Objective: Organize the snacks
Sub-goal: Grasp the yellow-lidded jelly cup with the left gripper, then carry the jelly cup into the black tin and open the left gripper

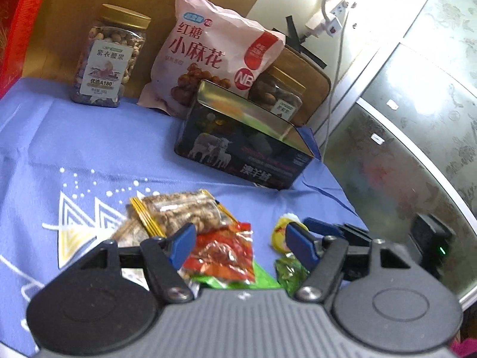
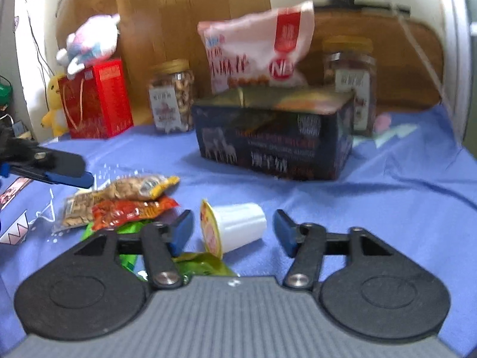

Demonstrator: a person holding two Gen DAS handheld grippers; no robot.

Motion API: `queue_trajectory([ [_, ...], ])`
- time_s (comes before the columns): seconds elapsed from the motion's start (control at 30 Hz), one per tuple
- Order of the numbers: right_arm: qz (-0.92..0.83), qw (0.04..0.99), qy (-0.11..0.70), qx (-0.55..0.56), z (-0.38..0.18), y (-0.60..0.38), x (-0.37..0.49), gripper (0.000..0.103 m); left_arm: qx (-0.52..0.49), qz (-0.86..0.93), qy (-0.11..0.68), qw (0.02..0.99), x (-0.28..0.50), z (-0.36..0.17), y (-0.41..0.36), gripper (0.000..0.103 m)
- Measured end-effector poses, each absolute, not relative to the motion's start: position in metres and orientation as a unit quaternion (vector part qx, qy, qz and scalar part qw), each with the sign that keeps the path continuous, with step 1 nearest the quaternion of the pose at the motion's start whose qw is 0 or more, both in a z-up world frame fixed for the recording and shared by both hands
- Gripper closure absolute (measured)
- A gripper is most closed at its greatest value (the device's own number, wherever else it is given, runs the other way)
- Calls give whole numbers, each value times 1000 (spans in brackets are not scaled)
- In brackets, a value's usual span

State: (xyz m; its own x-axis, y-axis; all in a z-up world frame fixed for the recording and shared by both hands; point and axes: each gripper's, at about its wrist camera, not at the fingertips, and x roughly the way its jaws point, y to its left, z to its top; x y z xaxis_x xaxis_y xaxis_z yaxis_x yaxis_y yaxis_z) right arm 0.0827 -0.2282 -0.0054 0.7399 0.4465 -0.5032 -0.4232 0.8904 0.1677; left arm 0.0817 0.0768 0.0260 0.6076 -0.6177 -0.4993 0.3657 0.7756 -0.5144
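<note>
An open dark tin box [image 1: 247,137] with sheep printed on it stands on the blue cloth [image 1: 89,137]; it also shows in the right wrist view [image 2: 274,137]. My left gripper [image 1: 238,244] is open over a red snack packet [image 1: 220,253], with peanut packets [image 1: 179,214] and green packets [image 1: 290,271] beside it. My right gripper [image 2: 232,229] is open around a white jelly cup [image 2: 238,226] lying on its side, not closed on it. The red packet [image 2: 131,211], peanut packets [image 2: 131,188] and green packets [image 2: 202,265] lie to its left.
Two nut jars [image 1: 110,56] [image 2: 348,80] and a pink snack bag [image 1: 208,56] stand behind the tin against a wooden board. A red gift box [image 2: 95,98] and plush toys [image 2: 89,41] are at the far left. The table edge runs along the right.
</note>
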Motion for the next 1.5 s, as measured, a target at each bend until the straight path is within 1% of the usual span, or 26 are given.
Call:
queue_trajectory([
  [0.07, 243, 926, 289, 22, -10, -229, 89, 33, -181, -281, 341, 878, 78, 25, 77, 35],
  [0.1, 246, 923, 295, 24, -12, -229, 92, 48, -182, -281, 341, 879, 76, 25, 78, 35],
  [0.13, 251, 919, 302, 29, -14, -230, 94, 51, -184, -280, 340, 879, 74, 25, 79, 35],
  [0.2, 250, 923, 290, 39, -10, -230, 90, 51, -189, -279, 338, 879, 70, 27, 83, 35],
  [0.27, 268, 927, 257, 44, 1, -226, 74, 51, -192, -278, 333, 880, 64, 30, 90, 35],
  [0.4, 350, 912, 214, 23, 20, -196, 39, 51, -204, -280, 328, 879, 49, 31, 103, 35],
  [0.57, 433, 870, 233, -42, 8, -138, 11, 51, -206, -268, 341, 877, 28, 24, 116, 35],
  [0.77, 449, 855, 248, -84, -5, -109, 1, 50, -199, -258, 360, 874, 9, 13, 122, 35],
  [0.87, 445, 854, 256, -84, -6, -111, 1, 49, -199, -254, 373, 870, 9, 5, 121, 35],
  [0.93, 443, 855, 258, -79, -5, -115, -1, 43, -202, -256, 378, 867, 12, 2, 119, 35],
  [1.1, 441, 856, 260, -69, -10, -121, -4, 42, -195, -271, 381, 862, 15, 1, 109, 35],
  [1.23, 438, 858, 259, -71, -12, -121, -6, 42, -192, -277, 394, 855, 17, -4, 103, 39],
  [1.27, 438, 858, 260, -70, -13, -120, -6, 42, -192, -276, 396, 855, 17, -6, 102, 43],
  [1.33, 440, 856, 262, -69, -13, -120, -6, 44, -192, -276, 400, 853, 17, -8, 100, 50],
  [1.37, 442, 855, 263, -69, -13, -119, -5, 46, -194, -278, 401, 851, 17, -8, 100, 54],
  [1.4, 443, 854, 264, -68, -13, -118, -6, 56, -194, -278, 401, 851, 16, -8, 100, 54],
  [1.5, 438, 857, 263, -64, -13, -118, -5, 61, -189, -279, 395, 855, 13, -6, 100, 55],
])
